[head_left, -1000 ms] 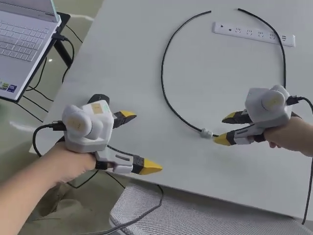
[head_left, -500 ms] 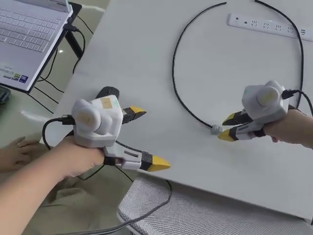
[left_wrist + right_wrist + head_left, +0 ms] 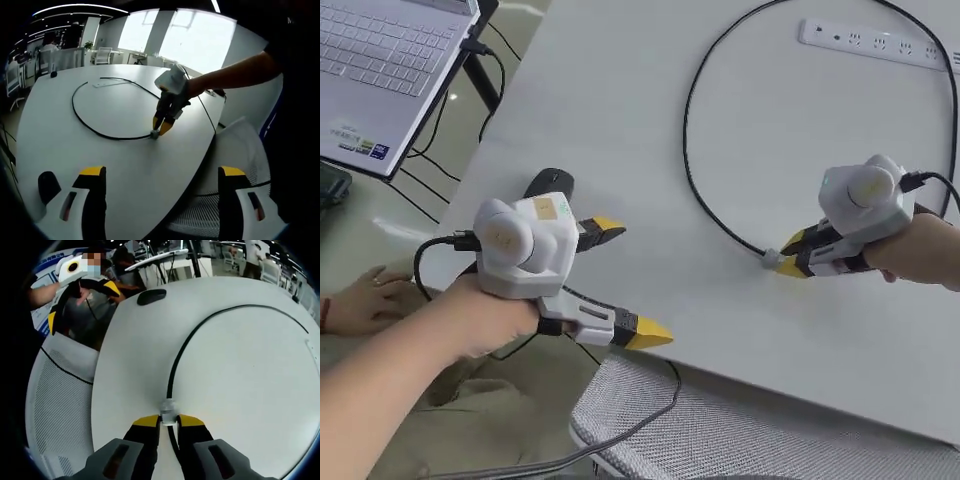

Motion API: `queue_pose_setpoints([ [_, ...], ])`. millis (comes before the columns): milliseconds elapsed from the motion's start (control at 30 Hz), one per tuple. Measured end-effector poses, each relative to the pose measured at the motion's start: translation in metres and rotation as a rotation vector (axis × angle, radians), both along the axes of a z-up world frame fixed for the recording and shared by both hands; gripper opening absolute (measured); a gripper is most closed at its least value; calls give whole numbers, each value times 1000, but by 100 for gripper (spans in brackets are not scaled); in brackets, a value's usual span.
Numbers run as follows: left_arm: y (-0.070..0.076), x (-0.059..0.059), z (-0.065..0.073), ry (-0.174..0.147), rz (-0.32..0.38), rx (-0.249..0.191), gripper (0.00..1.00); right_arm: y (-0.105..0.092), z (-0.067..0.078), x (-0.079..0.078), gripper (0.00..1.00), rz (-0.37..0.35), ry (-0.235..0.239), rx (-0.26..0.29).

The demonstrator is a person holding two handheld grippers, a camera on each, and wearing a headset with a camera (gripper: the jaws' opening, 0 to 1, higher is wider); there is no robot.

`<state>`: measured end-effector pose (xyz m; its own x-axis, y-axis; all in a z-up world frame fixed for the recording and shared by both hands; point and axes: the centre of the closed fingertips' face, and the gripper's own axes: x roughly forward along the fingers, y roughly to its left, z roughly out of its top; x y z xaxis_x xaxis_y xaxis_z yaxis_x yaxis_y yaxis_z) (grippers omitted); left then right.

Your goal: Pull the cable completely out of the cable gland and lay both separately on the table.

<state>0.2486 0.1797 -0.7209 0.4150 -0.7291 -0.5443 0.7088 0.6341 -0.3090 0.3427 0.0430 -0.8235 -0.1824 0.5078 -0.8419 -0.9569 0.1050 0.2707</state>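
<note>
A long black cable (image 3: 690, 170) loops over the white table (image 3: 620, 110). A small pale cable gland (image 3: 772, 257) sits on it near the front. My right gripper (image 3: 788, 256) lies low on the table, and its yellow tips are closed in on the gland. In the right gripper view the gland (image 3: 168, 407) sits between the tips of that gripper (image 3: 168, 419), and the cable (image 3: 200, 327) curves away ahead. My left gripper (image 3: 632, 282) hangs open at the table's front left edge with nothing in it. From the left gripper (image 3: 161, 172) I see the right gripper (image 3: 161, 127) on the gland (image 3: 154, 134).
A white power strip (image 3: 875, 42) lies at the table's far right. A laptop (image 3: 380, 60) stands on a stand to the left. A black mouse (image 3: 550, 184) rests near the left edge. A mesh chair (image 3: 720, 430) is below the front edge. Another person's hand (image 3: 360, 300) is at the left.
The right gripper's jaws have closed from a wide gap onto the gland. The left gripper stays open, about where it was. The head camera has shifted.
</note>
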Motion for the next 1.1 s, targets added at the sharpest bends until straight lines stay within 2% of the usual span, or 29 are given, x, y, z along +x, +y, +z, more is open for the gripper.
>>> queue_pose_setpoints([
  [167,-2,-1,1,2,2,-4,92,0,0,1,9,-9,2,-3],
  [400,-4,-5,0,8,-4,-8,91,2,1,4,7,-7,-52,-16],
  [567,-7,-7,0,9,-12,-7,90,3,7,1,6,6,-68,-6],
  [733,-14,-5,4,0,-20,-24,90,1,18,-1,6,4,-71,6],
  [1100,-39,5,17,-32,-57,-33,89,0,57,-17,6,-1,-92,47],
])
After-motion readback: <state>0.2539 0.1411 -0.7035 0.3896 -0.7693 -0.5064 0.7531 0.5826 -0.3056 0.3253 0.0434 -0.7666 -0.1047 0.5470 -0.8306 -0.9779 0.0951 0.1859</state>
